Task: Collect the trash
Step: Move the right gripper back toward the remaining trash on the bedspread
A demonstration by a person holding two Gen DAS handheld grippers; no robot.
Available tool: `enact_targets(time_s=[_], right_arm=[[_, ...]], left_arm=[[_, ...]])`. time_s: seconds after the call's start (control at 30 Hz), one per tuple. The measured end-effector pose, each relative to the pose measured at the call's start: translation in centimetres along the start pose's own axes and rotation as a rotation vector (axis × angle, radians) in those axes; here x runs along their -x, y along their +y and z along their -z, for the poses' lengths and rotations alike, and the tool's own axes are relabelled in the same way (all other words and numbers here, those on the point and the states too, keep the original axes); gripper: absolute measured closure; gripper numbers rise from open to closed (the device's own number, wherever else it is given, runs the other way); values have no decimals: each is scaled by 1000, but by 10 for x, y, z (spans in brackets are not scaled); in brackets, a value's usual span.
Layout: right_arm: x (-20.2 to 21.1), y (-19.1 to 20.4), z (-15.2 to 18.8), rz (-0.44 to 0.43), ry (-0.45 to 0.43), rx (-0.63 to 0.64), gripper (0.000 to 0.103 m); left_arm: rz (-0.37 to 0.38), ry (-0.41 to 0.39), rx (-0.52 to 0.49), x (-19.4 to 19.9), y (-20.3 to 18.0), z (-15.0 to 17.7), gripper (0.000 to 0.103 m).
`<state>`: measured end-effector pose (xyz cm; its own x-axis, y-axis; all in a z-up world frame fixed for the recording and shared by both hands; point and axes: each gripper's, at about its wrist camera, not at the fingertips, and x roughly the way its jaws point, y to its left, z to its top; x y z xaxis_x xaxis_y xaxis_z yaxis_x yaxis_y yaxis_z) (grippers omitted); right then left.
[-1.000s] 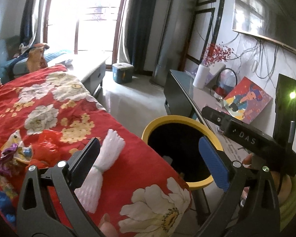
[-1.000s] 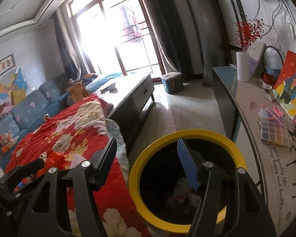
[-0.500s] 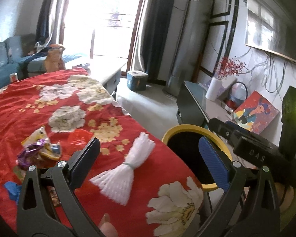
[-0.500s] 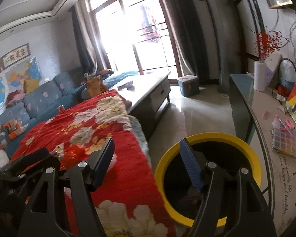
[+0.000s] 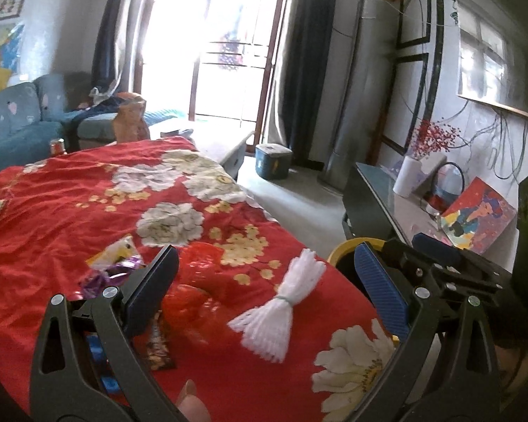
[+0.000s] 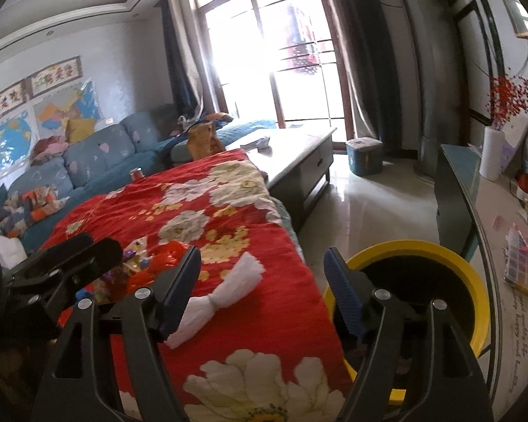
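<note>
A white foam net (image 5: 281, 309) (image 6: 221, 295), tied at its middle, lies on the red flowered cloth (image 5: 70, 211) (image 6: 264, 316). Left of it sits a crumpled red plastic bag (image 5: 193, 292) (image 6: 158, 263) among purple and yellow wrappers (image 5: 112, 267) and a brown wrapper (image 5: 158, 348). A black bin with a yellow rim (image 6: 415, 249) (image 5: 345, 246) stands beside the cloth's right edge. My left gripper (image 5: 265, 256) hovers open above the net and the bag, holding nothing. My right gripper (image 6: 260, 260) hangs over the cloth's edge between net and bin, jaws opening, with nothing between them.
A grey coffee table (image 6: 299, 154) stands beyond the cloth, with a blue sofa (image 6: 98, 151) to the left. A dark console (image 6: 457, 183) at the right carries a white vase (image 6: 491, 158) and a bead box (image 6: 524, 263). A blue stool (image 6: 364, 156) sits on the floor.
Both views have swung left from the bin toward the cloth. The net and wrappers now sit nearer the middle, and the bin has slid right. The right jaws stand slightly wider.
</note>
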<state>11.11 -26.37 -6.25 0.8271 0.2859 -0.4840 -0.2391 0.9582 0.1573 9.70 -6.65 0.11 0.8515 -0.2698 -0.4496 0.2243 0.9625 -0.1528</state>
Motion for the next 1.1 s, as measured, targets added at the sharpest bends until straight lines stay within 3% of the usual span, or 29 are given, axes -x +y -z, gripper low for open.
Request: enact_targets(time_s=[0.7,1.1], right_arm=[[-23,50,-5,-80,40,67,32],[-61,64,13,-62,124,57,31]], left_arm=[[-179,-34,134,34,85,3,11],[-297,61,284,43,151,42,11]])
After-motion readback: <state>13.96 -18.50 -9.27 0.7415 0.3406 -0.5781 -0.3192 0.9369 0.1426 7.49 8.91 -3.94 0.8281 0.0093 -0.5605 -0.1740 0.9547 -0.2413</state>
